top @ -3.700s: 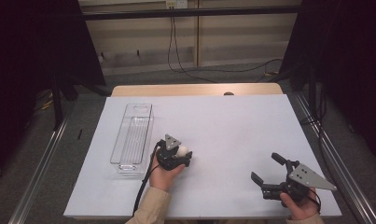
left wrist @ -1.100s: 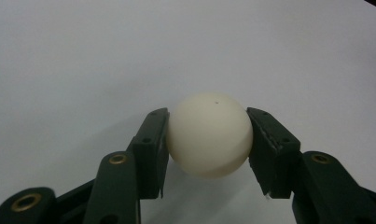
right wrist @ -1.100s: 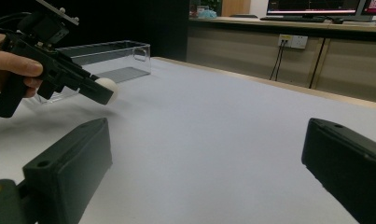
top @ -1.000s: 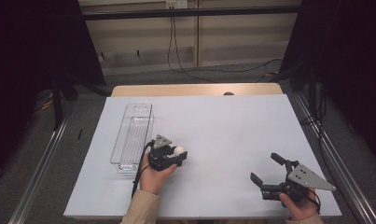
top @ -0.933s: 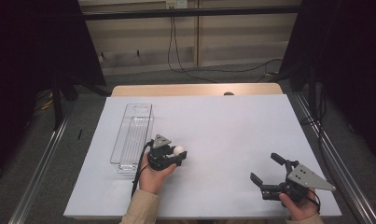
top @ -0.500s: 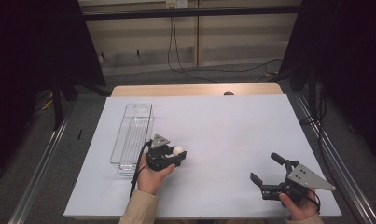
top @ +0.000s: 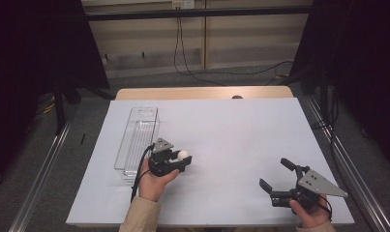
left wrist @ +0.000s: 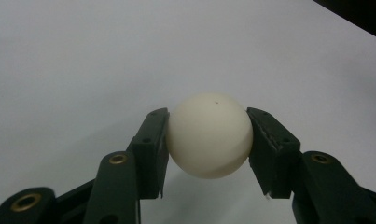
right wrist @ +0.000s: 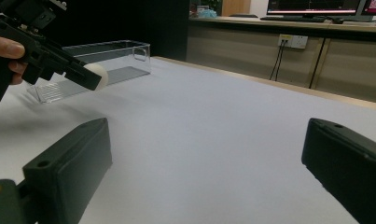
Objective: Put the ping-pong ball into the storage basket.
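The left claw [top: 182, 159] was squeezed around a small white ball [top: 183, 154]. In the left gripper view the ball [left wrist: 209, 135] sat right between the two black jaws, and each jaw pressed on one side of it. The ball was round and smooth, with a tiny dark dot near its top. Under it lay the white desk [left wrist: 83, 60]. I could not tell if the ball touched the desk or hung just over it.

In the high view the left claw was near the front of the desk [top: 231, 125], a bit to the left of the middle. A hand [top: 154, 181] held it from below, and a tan sleeve [top: 139, 217] came in from the bottom edge. A black cable [top: 138, 174] trailed from the claw back toward the person.

Just beside the left claw, on its left, lay a long clear box [top: 137, 140]. It was see-through and had no lid. It ran from the front toward the back of the desk. The ball was outside the box, close to its right wall.

The right claw [top: 274, 180] was well apart from the ball, near the front right part of the desk. Its jaws stood wide apart and held nothing. In the right gripper view the two dark jaws rose on each side with bare white desk [right wrist: 213, 140] between them. Far off in that view were the left claw [right wrist: 85, 75], the ball [right wrist: 97, 73] and the clear box [right wrist: 106, 58].
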A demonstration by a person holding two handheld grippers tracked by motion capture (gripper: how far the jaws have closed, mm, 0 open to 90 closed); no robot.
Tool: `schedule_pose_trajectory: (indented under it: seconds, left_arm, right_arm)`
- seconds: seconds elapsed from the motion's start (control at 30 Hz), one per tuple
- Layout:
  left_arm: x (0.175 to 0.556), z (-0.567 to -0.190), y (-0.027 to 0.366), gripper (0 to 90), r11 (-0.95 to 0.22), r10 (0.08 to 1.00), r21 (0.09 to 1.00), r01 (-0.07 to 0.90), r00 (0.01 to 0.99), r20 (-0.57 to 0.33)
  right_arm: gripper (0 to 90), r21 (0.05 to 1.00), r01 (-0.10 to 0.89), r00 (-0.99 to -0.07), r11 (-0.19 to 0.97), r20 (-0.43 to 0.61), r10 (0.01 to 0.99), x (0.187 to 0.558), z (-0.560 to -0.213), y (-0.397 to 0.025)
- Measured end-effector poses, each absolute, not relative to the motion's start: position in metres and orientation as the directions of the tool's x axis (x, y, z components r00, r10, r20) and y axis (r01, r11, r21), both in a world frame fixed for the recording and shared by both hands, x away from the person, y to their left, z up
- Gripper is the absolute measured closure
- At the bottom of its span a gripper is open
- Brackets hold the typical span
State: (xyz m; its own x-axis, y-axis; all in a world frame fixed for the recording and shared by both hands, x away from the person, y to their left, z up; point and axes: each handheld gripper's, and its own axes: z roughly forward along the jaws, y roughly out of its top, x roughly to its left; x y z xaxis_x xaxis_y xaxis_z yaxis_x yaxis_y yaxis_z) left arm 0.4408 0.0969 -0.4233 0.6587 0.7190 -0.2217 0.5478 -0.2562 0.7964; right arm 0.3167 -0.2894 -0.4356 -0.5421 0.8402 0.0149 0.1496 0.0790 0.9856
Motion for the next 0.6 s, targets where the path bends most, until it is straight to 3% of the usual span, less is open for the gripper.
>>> schedule_pose_trajectory:
  seconds: [0.6]
  left_arm:
    - [0.4423, -0.4220, 0.1001, 51.3, -0.247, 0.725, 0.795, 0.554, 0.650, -0.227]
  right_arm:
    - [1.0, 0.986, 0.150, -0.547, 0.080, 0.016, 0.837, 0.3175, -0.4357, -0.2896]
